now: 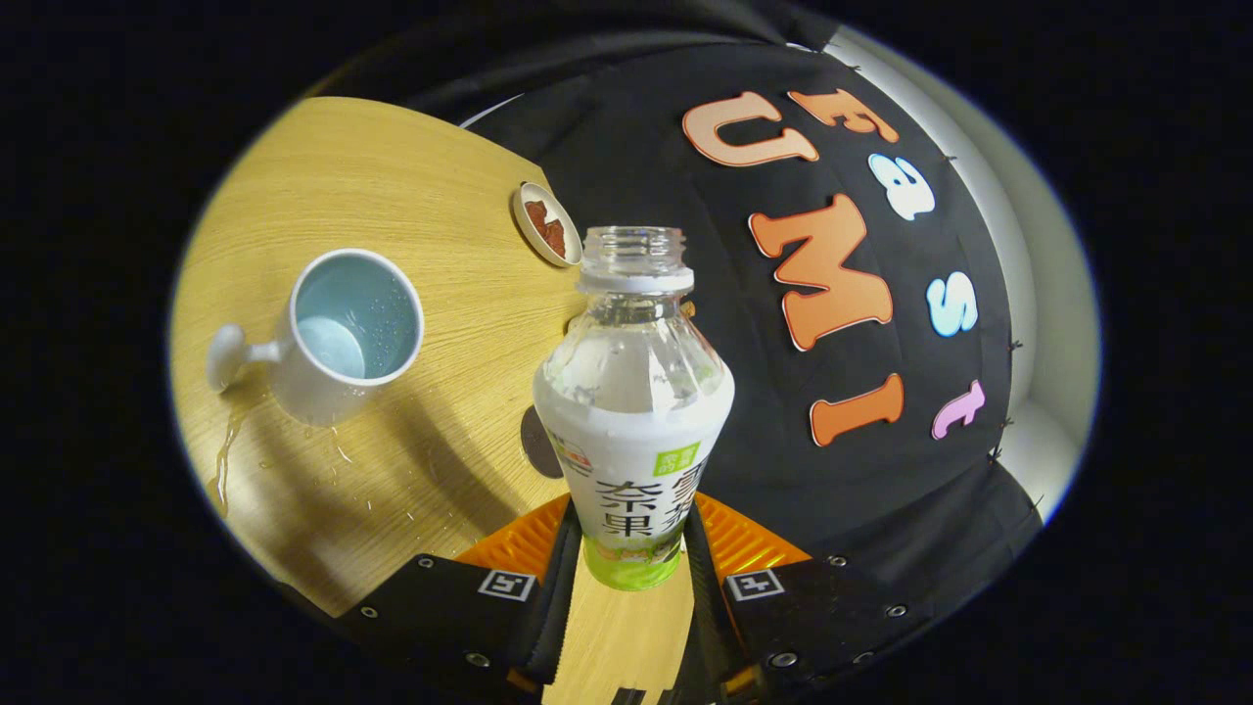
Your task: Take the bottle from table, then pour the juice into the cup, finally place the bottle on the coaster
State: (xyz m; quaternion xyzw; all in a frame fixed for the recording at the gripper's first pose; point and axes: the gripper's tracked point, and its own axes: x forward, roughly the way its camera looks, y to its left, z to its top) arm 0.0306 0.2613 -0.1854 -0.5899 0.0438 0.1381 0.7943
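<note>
Clamping the uncapped bottle [634, 411] by its lower body, the tool [631, 558] holds it upright between both fingers above the worktop [392, 176]. Beyond, left, stands the cup [348, 333] amid spilled drops; a small dish [546, 223] sits farther back.

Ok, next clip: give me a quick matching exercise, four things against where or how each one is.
Things:
1. bottle
2. cup
3. small dish
4. spill

States:
A. on the table below the cup's handle
B. uncapped, held between the fingers
C. white outside, pale blue inside, wet with drops
D. beyond the bottle, at the table's far edge, holding something reddish-brown

Pairs: 1-B, 2-C, 3-D, 4-A
</note>
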